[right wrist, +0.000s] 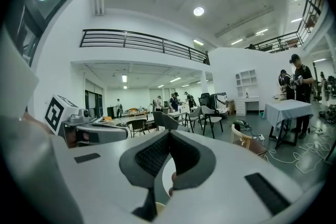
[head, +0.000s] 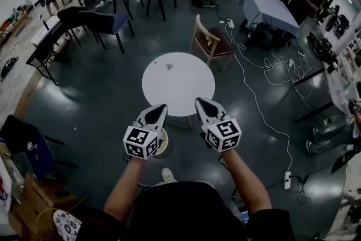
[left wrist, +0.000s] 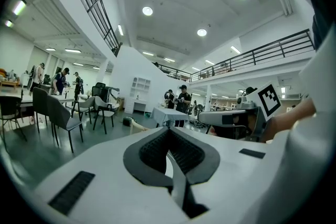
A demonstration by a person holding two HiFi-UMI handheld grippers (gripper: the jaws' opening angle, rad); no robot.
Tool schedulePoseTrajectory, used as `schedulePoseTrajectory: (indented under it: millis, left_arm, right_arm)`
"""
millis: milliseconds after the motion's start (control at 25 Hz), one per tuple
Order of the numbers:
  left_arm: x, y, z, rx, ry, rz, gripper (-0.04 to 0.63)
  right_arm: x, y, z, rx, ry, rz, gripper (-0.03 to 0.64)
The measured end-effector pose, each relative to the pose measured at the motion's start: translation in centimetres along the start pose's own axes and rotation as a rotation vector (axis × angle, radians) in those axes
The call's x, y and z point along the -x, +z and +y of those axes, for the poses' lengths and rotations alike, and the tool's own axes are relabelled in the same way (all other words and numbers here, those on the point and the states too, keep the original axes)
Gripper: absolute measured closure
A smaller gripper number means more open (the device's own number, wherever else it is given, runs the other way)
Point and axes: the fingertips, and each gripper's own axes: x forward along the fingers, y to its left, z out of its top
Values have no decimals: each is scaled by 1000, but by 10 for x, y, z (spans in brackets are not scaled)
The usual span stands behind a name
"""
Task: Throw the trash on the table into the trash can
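A small dark scrap of trash [head: 170,66] lies on the far part of the round white table [head: 192,93]. My left gripper [head: 161,107] and right gripper [head: 202,102] are held side by side at the table's near edge, both pointing at it. Neither holds anything, and both sets of jaws are shut, as the left gripper view [left wrist: 168,129] and the right gripper view [right wrist: 169,132] also show. A round beige-rimmed trash can [head: 163,143] stands on the floor under the table's near edge, partly hidden by my left gripper.
A wooden chair [head: 210,41] stands just beyond the table. White cables [head: 254,82] run across the floor on the right. Dark chairs [head: 107,22] stand at the left. A cloth-covered table [head: 269,8] with people beside it is at the back right.
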Motion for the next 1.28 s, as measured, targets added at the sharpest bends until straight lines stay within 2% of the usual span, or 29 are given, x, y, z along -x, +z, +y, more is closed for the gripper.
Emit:
schedulePoseTrajectory:
  millis: [640,880,1280]
  left_arm:
    - [-8,-15,41,34,28,28,580]
    - [-48,-13,44,21,35,37,580]
    - [-122,-13,72,24,67,77,580]
  right_arm:
    - [-52,-9,1,-2,14,22,598]
    - [-78,-11,-29,-17,45,21,598]
    - [-122,-9,-95,-40,75,39,598]
